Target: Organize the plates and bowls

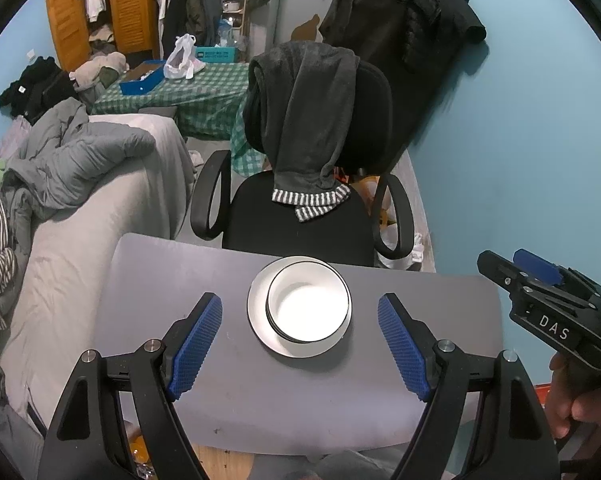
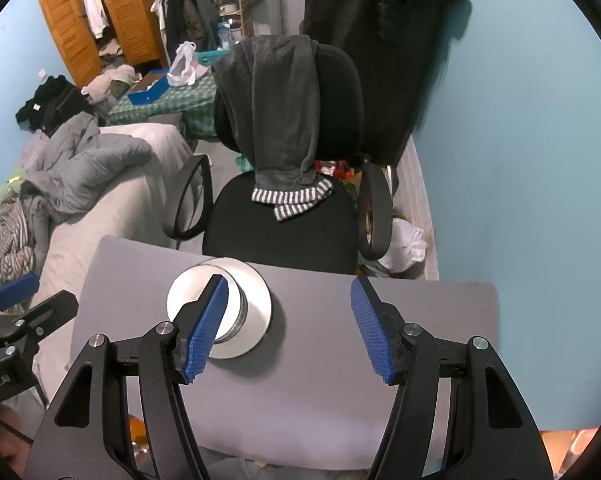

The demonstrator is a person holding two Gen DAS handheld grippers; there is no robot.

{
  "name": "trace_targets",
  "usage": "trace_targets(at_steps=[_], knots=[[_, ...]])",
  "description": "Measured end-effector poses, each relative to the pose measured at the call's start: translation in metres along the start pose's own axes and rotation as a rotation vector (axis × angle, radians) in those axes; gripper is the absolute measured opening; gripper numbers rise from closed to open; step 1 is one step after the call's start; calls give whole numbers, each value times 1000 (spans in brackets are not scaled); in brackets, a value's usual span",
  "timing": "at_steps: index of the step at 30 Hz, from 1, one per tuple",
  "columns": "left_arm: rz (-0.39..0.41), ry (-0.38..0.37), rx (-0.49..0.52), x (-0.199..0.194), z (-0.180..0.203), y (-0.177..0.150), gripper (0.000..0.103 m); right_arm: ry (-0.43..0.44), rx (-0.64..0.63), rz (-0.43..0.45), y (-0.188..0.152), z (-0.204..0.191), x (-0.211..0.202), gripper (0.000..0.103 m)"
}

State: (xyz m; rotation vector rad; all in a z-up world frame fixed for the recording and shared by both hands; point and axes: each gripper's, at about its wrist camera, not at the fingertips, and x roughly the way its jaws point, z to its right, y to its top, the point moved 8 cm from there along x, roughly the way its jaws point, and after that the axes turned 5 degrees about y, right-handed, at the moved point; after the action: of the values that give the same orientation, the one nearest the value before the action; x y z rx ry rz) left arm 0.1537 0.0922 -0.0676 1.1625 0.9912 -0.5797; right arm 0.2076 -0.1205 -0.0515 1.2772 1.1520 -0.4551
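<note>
A white bowl (image 1: 308, 306), seemingly stacked on another, sits on a white plate (image 1: 260, 320) near the far edge of the grey table (image 1: 228, 392). My left gripper (image 1: 300, 344) is open and empty, its blue pads either side of the stack, above and short of it. In the right wrist view the plate (image 2: 256, 304) and bowl (image 2: 236, 312) lie at left, partly hidden by my left pad. My right gripper (image 2: 286, 330) is open and empty over bare table to the right of the stack. It also shows in the left wrist view (image 1: 540, 280).
A black office chair (image 1: 300, 208) with a grey garment over its back stands just beyond the table. A grey bed (image 1: 80, 208) with bedding lies to the left. A blue wall (image 1: 520, 140) runs along the right.
</note>
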Motion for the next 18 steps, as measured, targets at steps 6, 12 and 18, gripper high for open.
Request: trace_targets(at_steps=[6, 12, 18], knots=[[3, 4, 4, -1, 0, -2, 82, 3, 0, -12, -1, -1, 1, 63], [10, 3, 3, -2, 0, -2, 82, 2, -4, -12, -2, -3, 0, 63], [18, 13, 18, -4, 1, -1, 82, 5, -2, -10, -1, -4, 0, 63]])
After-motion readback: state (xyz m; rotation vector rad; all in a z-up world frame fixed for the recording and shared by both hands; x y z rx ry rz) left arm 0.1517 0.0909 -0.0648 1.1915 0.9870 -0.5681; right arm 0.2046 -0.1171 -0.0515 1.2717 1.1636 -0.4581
